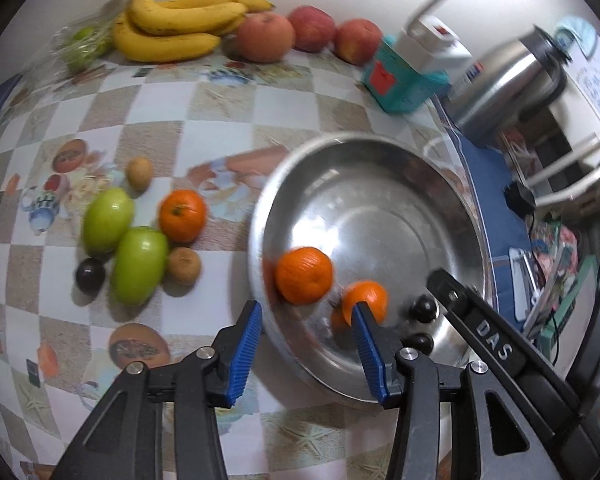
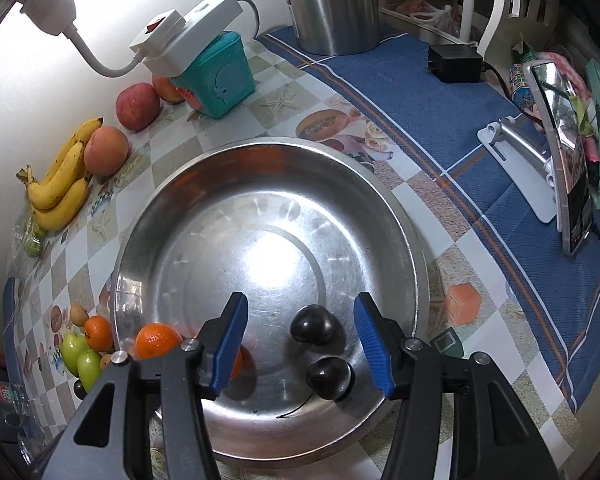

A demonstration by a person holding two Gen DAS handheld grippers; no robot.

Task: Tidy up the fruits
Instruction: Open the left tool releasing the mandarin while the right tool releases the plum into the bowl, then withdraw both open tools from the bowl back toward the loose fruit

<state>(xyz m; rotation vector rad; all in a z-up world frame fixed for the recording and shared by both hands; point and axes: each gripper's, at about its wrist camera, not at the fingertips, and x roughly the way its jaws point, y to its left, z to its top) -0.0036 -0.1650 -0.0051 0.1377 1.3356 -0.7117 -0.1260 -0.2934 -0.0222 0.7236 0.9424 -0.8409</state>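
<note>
A steel bowl (image 1: 340, 144) (image 2: 268, 144) holds two oranges (image 1: 304, 276) (image 1: 370, 296) and two dark plums (image 2: 312, 330) (image 2: 329, 378). My left gripper (image 1: 306, 312) hangs open over the bowl's near left rim with nothing between its fingers; the oranges lie just beyond its tips, slightly blurred. My right gripper (image 2: 300, 304) is open above the two plums and touches neither. One orange (image 2: 158, 340) sits at the bowl's left wall, the other half hidden behind a blue pad (image 2: 230, 344). Left of the bowl lie an orange (image 1: 182, 216), two green fruits (image 1: 108, 220), a dark plum (image 1: 90, 276) and two small brown fruits (image 1: 185, 266).
Bananas (image 1: 180, 24), apples (image 1: 264, 38) and a bag of green fruit (image 1: 82, 44) line the wall. A teal box (image 2: 216, 76) carries a white power strip (image 2: 188, 28). A steel kettle (image 2: 332, 4), a black adapter (image 2: 454, 62) and a stand (image 2: 520, 160) sit on the blue cloth (image 2: 420, 100).
</note>
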